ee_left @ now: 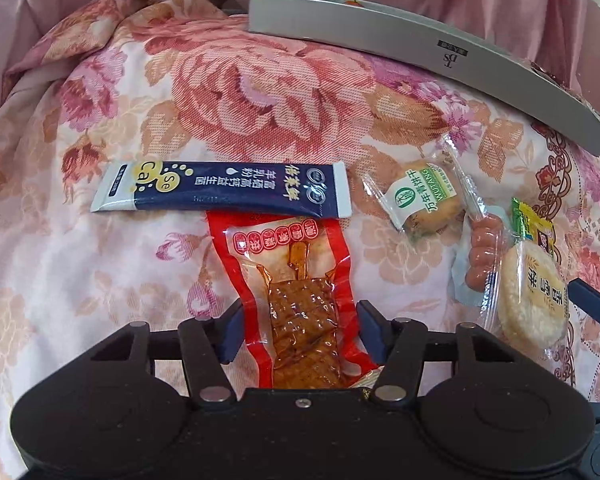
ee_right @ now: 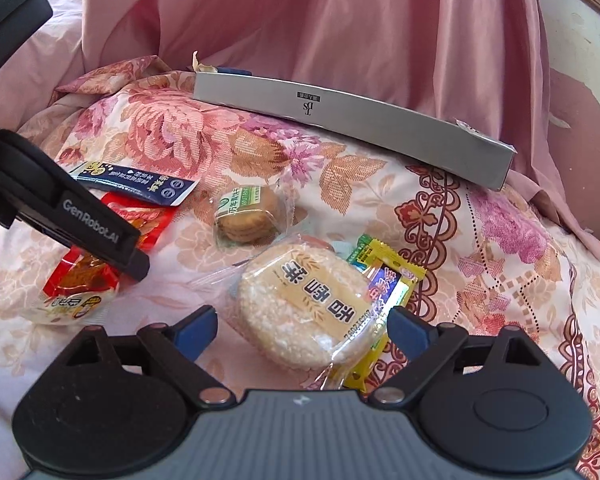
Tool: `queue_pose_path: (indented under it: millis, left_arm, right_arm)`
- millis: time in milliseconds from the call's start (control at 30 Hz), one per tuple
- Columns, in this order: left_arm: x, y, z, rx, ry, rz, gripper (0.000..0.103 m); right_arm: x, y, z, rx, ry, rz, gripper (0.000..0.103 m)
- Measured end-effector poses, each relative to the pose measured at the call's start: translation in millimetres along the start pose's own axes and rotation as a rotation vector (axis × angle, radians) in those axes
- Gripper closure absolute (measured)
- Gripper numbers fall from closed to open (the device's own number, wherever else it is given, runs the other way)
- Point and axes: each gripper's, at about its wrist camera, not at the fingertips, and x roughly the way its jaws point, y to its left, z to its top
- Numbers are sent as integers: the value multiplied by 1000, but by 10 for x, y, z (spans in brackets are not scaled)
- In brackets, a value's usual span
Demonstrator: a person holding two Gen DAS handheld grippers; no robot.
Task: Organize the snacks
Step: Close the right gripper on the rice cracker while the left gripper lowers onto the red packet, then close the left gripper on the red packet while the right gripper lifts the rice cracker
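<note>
Snacks lie on a floral bedspread. My left gripper [ee_left: 300,330] is open, its fingers on either side of a red packet of dried tofu [ee_left: 300,300], seen also in the right wrist view [ee_right: 100,256]. A dark blue powder sachet [ee_left: 224,192] lies just beyond it. My right gripper [ee_right: 302,330] is open around a round rice cracker in clear wrap [ee_right: 304,308], which rests on a yellow-green packet [ee_right: 384,272]. A wrapped biscuit stack [ee_right: 248,216] lies behind. A sausage stick [ee_left: 484,252] lies beside the rice cracker [ee_left: 532,292].
A long grey box [ee_left: 420,48] lies at the far edge of the bed, also in the right wrist view [ee_right: 360,120], with pink curtain [ee_right: 340,20] behind it. Another white snack packet [ee_right: 68,308] lies under the red one. The left gripper's body [ee_right: 60,208] crosses the right view's left side.
</note>
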Motion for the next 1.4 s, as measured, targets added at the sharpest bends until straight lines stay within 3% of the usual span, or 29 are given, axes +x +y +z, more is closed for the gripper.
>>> queue_pose_path:
  millis: [133,367,433,500,600,833,1133,1300,1400]
  left_arm:
    - [24,-1,4,6,4,3,42]
    - [76,-27,2,32,14,6,38]
    - [87,-34,3,37,15,10,38]
    - [98,-40,4,39,16,13,38]
    - [89,-48,1,42,14,20,38]
    - [13,-66,-28,27,8,9,43]
    - [-232,-106,-167,1,17,-38,54]
    - [-255,-105,-212,15,22,-32,53]
    - [-206,-110,-213,28,63,-45,41]
  right_arm:
    - [-28,32,56,-75,-11,-6,0]
    - [103,57,143,-296,9,52,0]
    - [178,-5,145,-288,25,91,1]
    - [240,-77,153,-239,46,118,16]
    - [260,-149,150,-160,63,139,26]
    - [195,-184,156,-141,46,129,26]
    - [-15,-49,107,-224,-10,104,26]
    - [-63,-74,123,-213,-17,100,26]
    - [-58,-79,111,-217,-12,94,26]
